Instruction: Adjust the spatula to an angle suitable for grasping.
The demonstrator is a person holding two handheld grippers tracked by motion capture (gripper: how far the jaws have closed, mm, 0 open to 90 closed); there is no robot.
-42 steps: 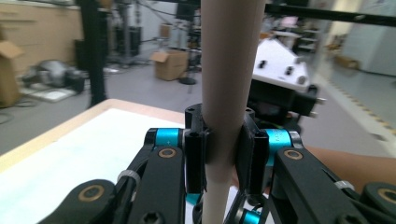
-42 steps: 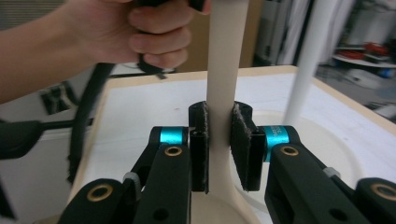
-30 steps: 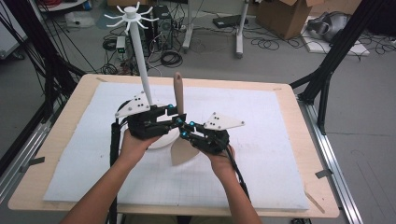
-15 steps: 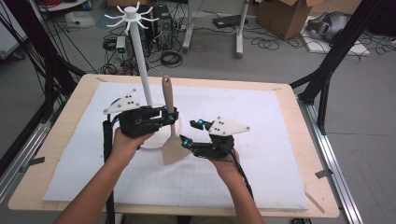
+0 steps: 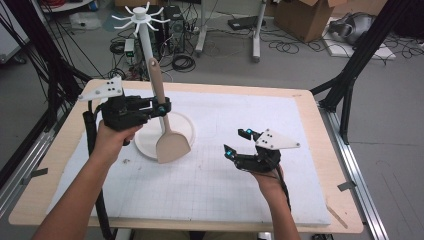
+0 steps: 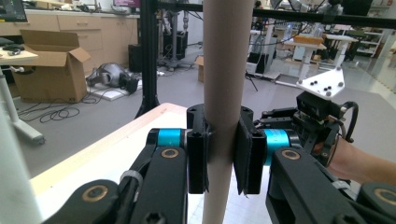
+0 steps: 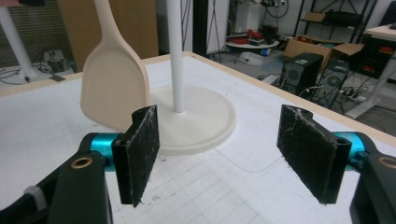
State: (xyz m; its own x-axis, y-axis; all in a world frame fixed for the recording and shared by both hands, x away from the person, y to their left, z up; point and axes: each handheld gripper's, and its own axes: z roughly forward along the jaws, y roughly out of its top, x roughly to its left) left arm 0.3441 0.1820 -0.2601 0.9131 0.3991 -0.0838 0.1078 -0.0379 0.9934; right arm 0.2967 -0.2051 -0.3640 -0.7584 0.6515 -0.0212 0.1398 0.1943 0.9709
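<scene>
One unlabelled spatula (image 5: 170, 142) (clamped, left gripper (image 5: 161, 107))

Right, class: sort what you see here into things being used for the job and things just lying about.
In use:
- spatula, clamped in the left gripper
- white stand with hooks
- right gripper, open

Lying about:
- cardboard box
- floor cables
</scene>
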